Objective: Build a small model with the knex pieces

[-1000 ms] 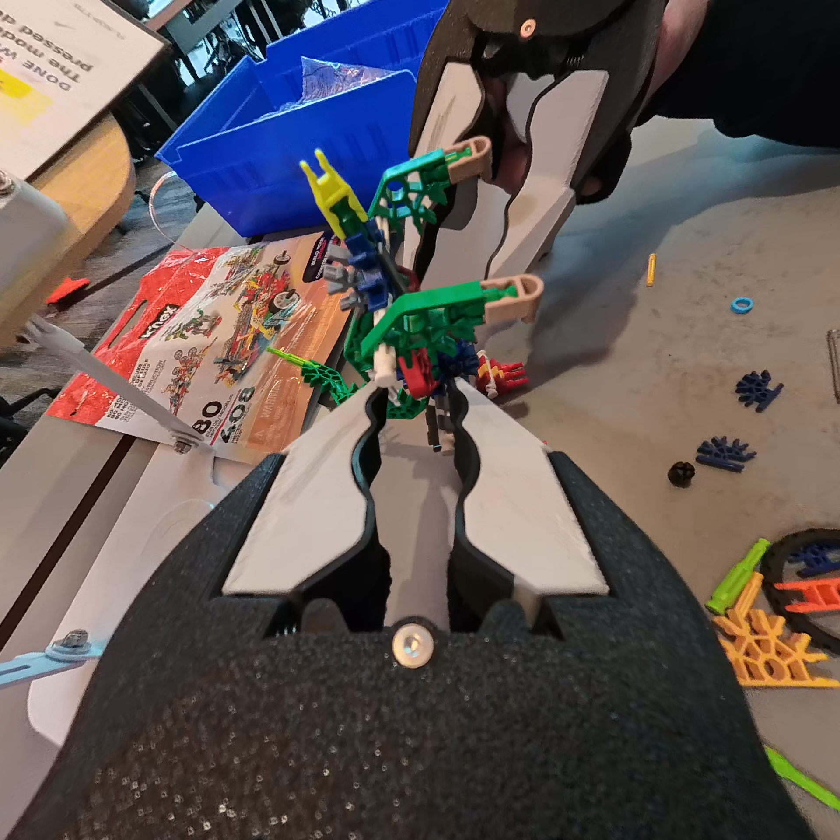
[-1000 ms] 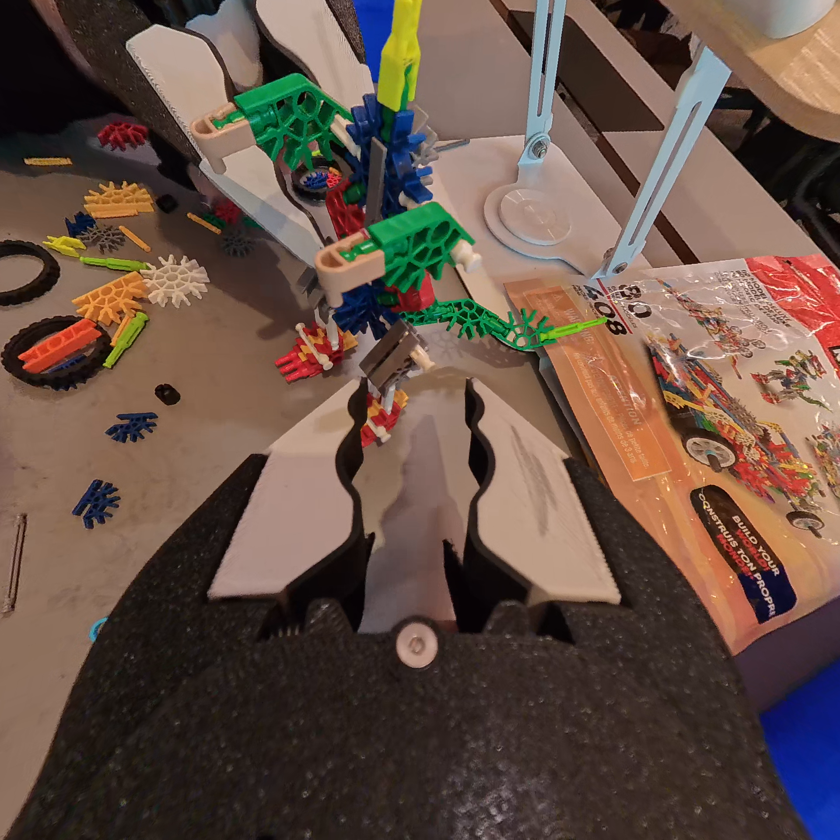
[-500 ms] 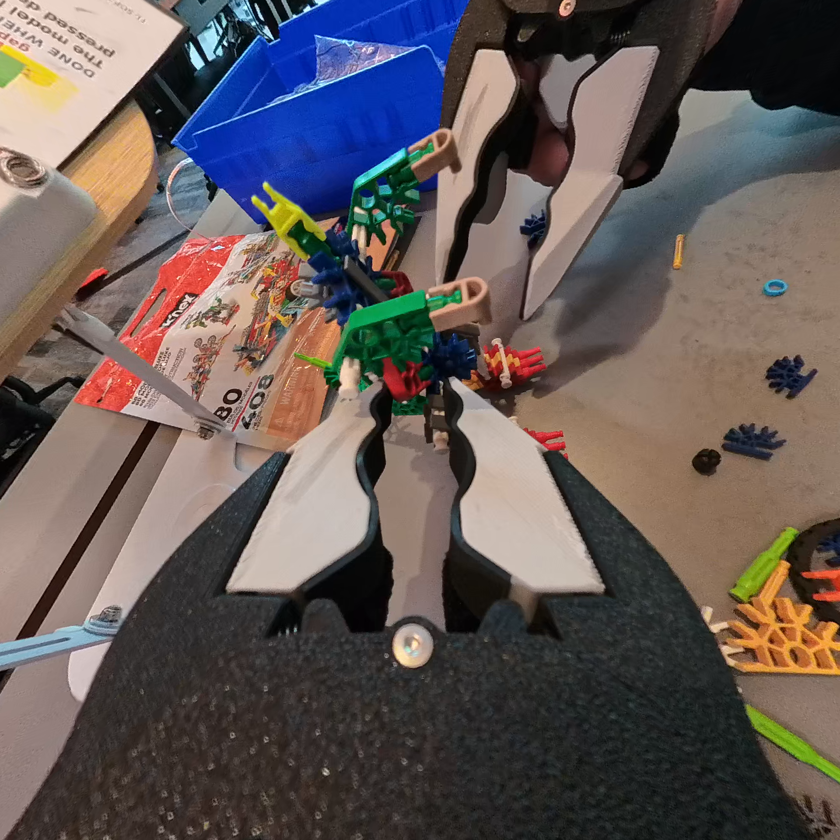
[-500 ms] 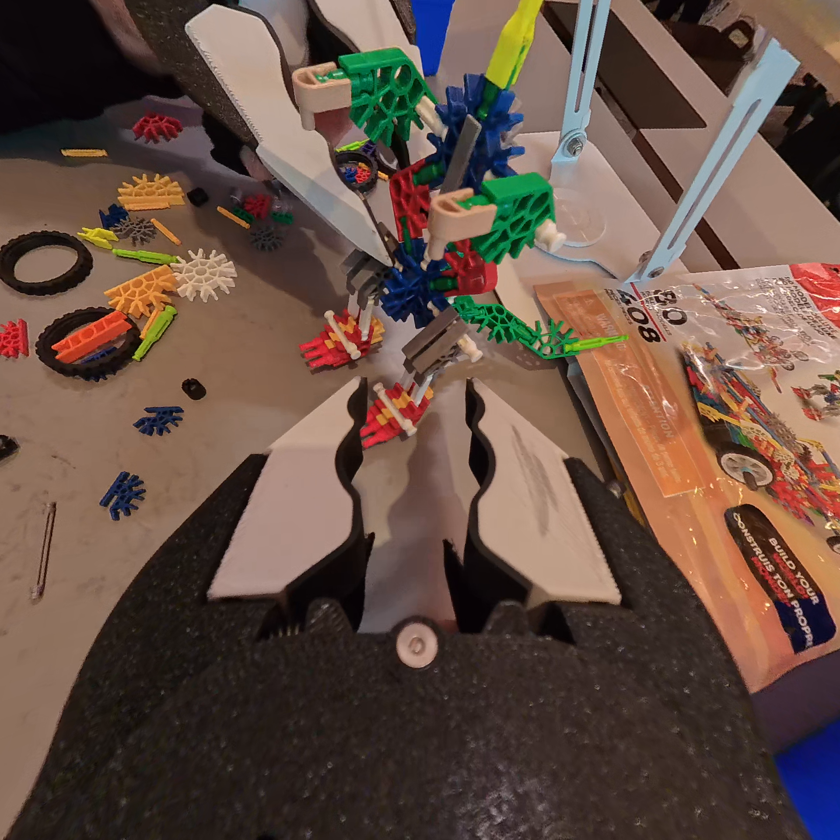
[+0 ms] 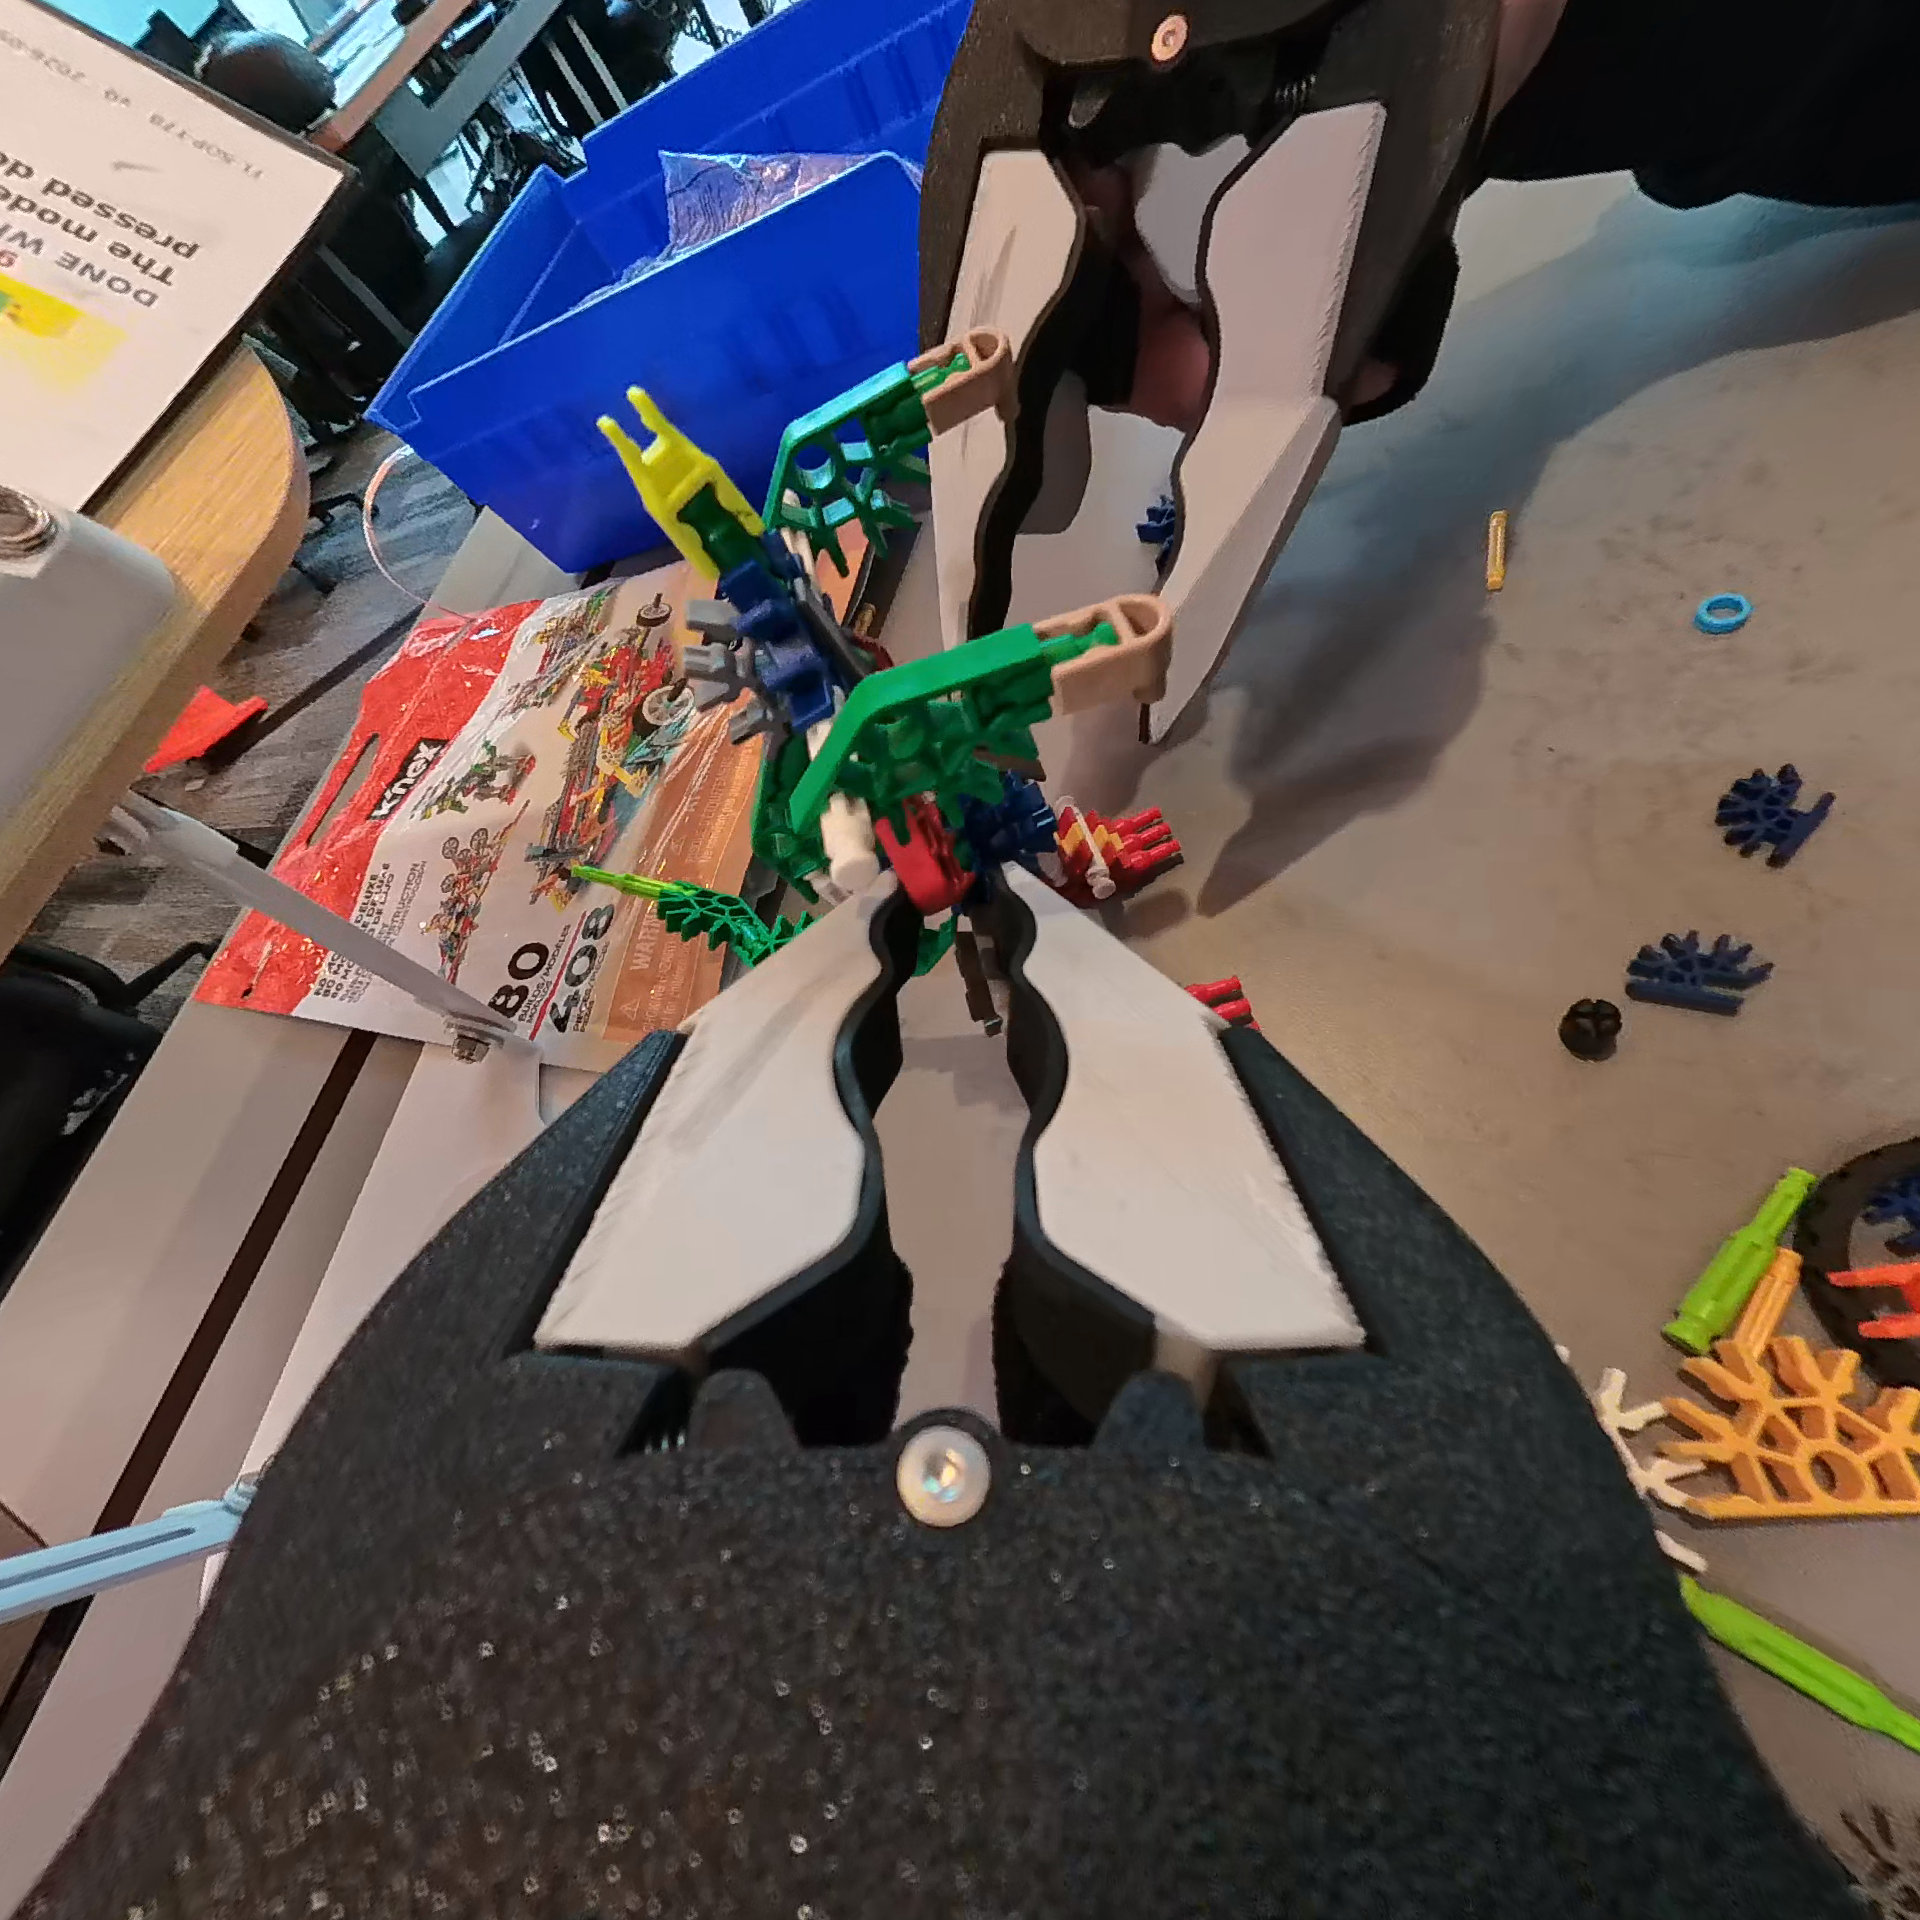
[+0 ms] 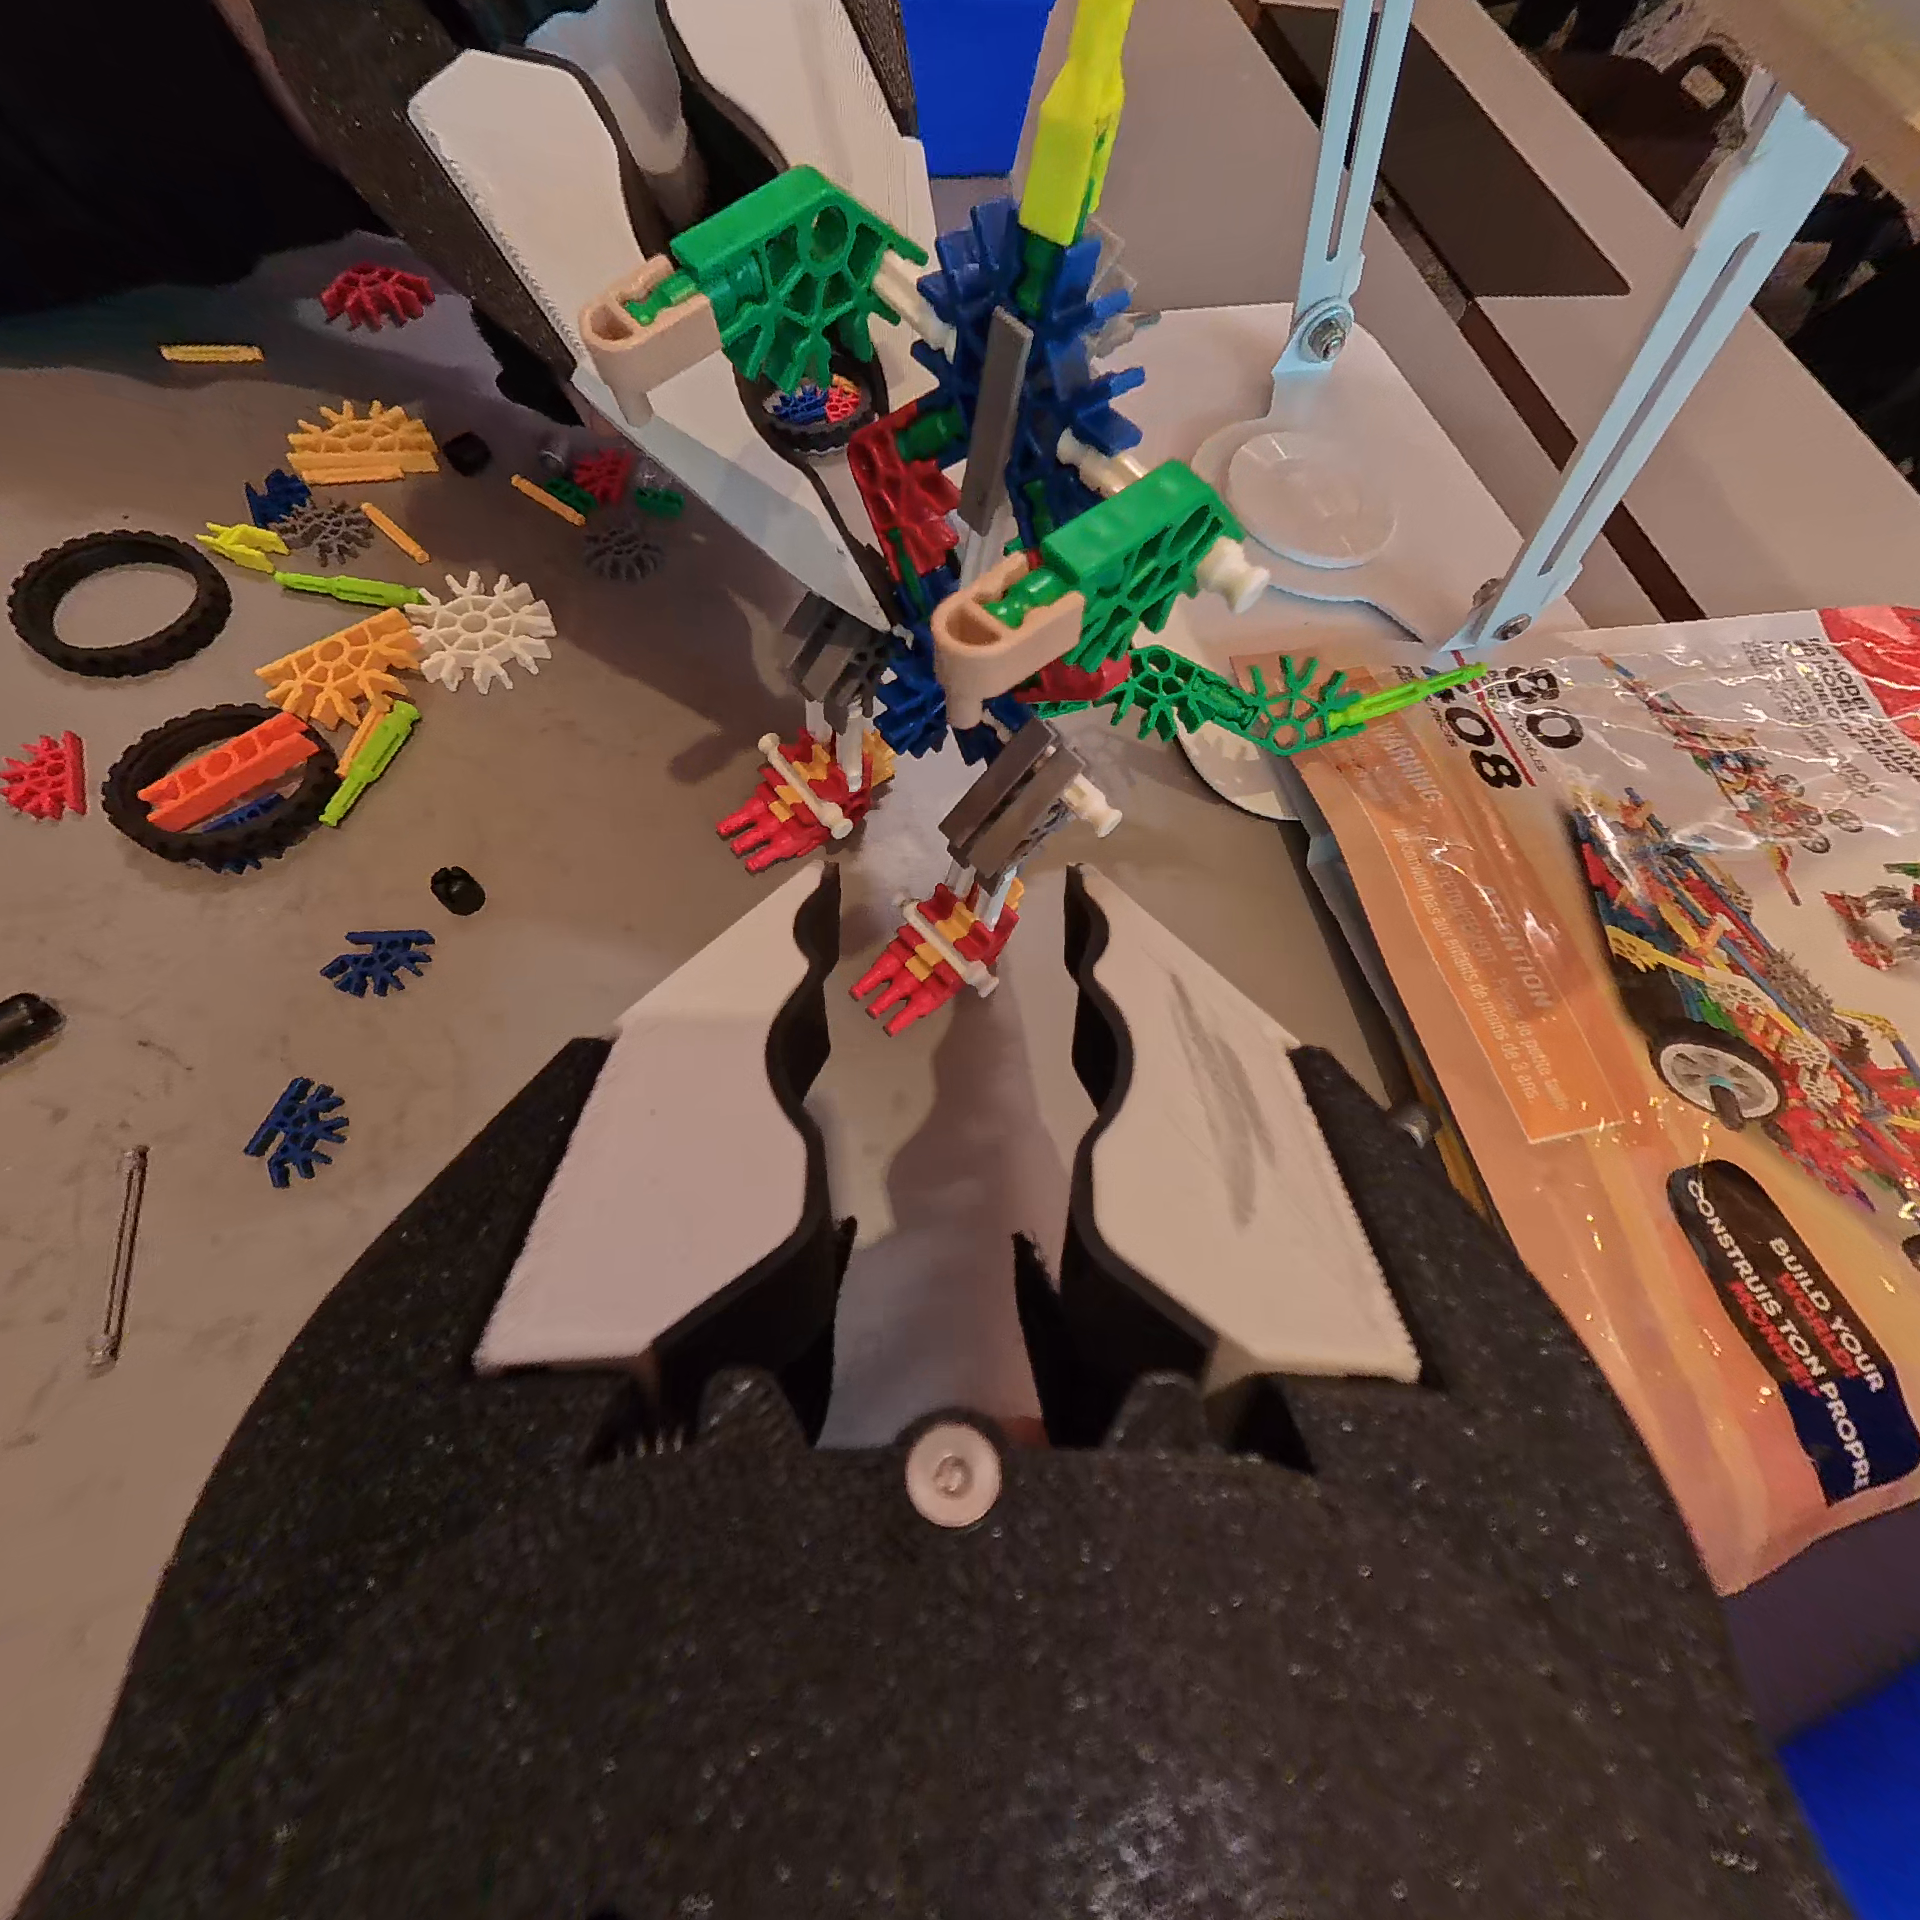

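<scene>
A multi-coloured construction-toy figure [image 5: 914, 748] of green, blue, red and grey connectors stands above the grey table [image 5: 1455, 935]. It has two tan clips, a yellow-green rod on top and a green tail. My left gripper [image 5: 945, 894] is shut on its red and blue middle from below. In the right wrist view the figure [image 6: 1039, 343] hangs in front of my right gripper [image 6: 951, 883], which is open. One red-and-yellow foot [image 6: 935, 956] lies between its fingertips, with gaps on both sides. In the left wrist view the right gripper [image 5: 1060, 686] is beside the tan clips.
Blue bins [image 5: 675, 312] stand behind. A printed toy bag [image 6: 1662, 935] lies beside the figure, next to a white base with light-blue struts [image 6: 1621, 364]. Loose connectors, rods and black tyres [image 6: 114, 603] are scattered over the table. A wooden table [image 5: 187, 540] is at the left. There is about 5 cm between the tips of the two grippers.
The figure tipped to the left with my left gripper and is back more upright. The right gripper pulled back from the tan clips, then came close again. Both grips are unchanged.
</scene>
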Tool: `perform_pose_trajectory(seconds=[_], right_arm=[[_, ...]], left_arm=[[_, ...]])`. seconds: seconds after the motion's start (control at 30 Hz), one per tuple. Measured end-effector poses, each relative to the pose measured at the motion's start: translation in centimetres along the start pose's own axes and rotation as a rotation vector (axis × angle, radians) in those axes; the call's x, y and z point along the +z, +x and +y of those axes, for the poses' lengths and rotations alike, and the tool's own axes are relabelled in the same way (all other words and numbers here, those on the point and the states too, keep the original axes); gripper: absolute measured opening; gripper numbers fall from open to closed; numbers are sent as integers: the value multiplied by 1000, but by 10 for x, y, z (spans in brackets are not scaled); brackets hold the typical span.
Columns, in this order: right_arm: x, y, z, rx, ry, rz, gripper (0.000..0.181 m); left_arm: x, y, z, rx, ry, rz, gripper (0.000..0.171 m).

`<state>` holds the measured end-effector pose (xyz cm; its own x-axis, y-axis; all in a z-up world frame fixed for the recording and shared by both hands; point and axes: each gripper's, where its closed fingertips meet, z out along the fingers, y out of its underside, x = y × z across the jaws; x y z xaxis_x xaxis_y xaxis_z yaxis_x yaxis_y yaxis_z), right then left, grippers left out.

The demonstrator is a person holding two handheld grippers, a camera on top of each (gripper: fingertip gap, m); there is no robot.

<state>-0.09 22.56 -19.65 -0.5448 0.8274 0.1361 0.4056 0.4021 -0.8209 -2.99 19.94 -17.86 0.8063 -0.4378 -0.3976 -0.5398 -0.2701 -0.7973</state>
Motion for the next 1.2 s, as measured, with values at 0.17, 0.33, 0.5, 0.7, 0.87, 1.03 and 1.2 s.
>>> perform_pose_trajectory(seconds=[0.17, 0.33, 0.5, 0.7, 0.87, 1.03, 1.2], right_arm=[[2, -2, 1, -8, -11, -2, 43], [1, -1, 0, -6, -4, -1, 43], [1, -2, -1, -10, -3, 3, 43], [-2, 1, -1, -7, -4, 9, 43], [-4, 3, 1, -3, -7, 9, 43], [-5, 4, 2, -2, -11, 12, 43], [-6, 6, 3, 9, -7, 12, 43]], left_arm=[[-1, -4, 2, -10, -7, -14, 13], [-1, -5, 2, -16, -4, -16, 18], [-2, -6, 1, -21, -3, -21, 21], [-6, -9, 4, -23, -23, -25, 23], [-11, -8, 15, -83, -111, 8, 29], [-25, -1, 27, -120, -240, 55, 36], [-34, 10, 30, -84, -284, 96, 40]])
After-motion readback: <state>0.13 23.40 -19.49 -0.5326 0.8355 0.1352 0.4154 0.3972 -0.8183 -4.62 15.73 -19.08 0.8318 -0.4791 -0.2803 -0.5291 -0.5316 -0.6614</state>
